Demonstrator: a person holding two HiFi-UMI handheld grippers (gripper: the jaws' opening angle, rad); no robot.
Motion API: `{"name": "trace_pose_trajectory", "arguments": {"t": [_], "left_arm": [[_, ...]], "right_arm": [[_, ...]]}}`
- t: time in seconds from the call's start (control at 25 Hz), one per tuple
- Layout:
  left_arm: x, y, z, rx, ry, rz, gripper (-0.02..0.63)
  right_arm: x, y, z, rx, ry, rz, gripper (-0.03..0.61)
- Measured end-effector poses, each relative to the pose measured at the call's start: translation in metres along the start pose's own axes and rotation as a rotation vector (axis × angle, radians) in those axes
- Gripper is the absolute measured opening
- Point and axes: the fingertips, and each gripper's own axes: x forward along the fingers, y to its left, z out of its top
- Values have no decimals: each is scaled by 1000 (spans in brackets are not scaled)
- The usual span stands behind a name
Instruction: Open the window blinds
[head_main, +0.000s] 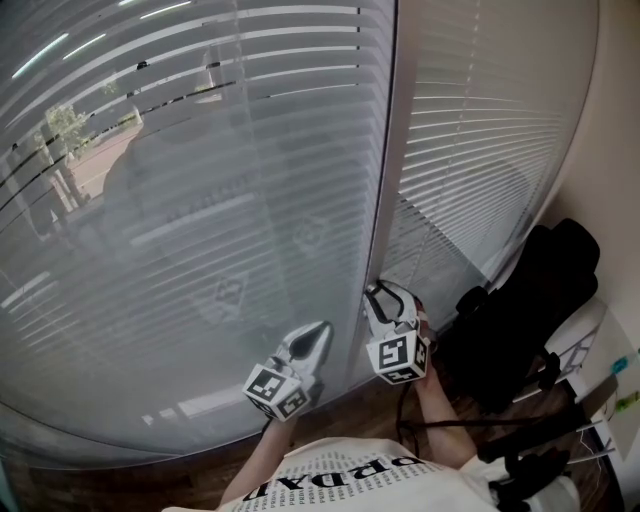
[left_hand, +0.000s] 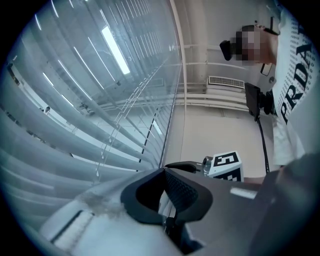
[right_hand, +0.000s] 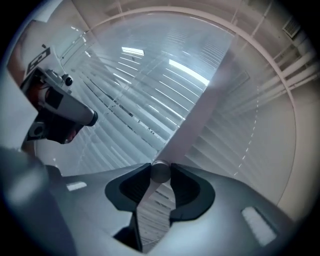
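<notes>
Horizontal slat blinds (head_main: 200, 200) cover the wide window pane, and a second set (head_main: 480, 130) covers the pane to the right of the white upright frame post (head_main: 385, 180). Close to that post, my right gripper (head_main: 381, 293) is shut on the round end of the blinds' tilt wand (right_hand: 160, 171), which sits between its pads. My left gripper (head_main: 318, 333) hovers just left of it, near the slats. Its tips (left_hand: 164, 171) meet, and I see nothing between them. The slats (left_hand: 75, 130) are tilted partly open and let light through.
A black office chair (head_main: 530, 300) stands close on the right. White furniture (head_main: 592, 335) stands behind it against the wall. Wooden floor (head_main: 150, 480) runs along the foot of the window. Thin lift cords (left_hand: 112, 135) hang through the slats.
</notes>
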Motion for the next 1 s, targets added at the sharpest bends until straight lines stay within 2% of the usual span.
{"name": "trace_pose_trajectory", "arguments": {"t": [0.16,0.4,1.0], "left_arm": [[-2,1,2,3,0,4,-3],[-2,2,3,10,1,1,-2],[1,-2,0,8,11,-17,-2]], "right_arm": [[-2,0,1,31,-14,-2,133],[-3,-2,1,155,-31,-2,133],[-4,-9,-5,648,-108,25,132]]}}
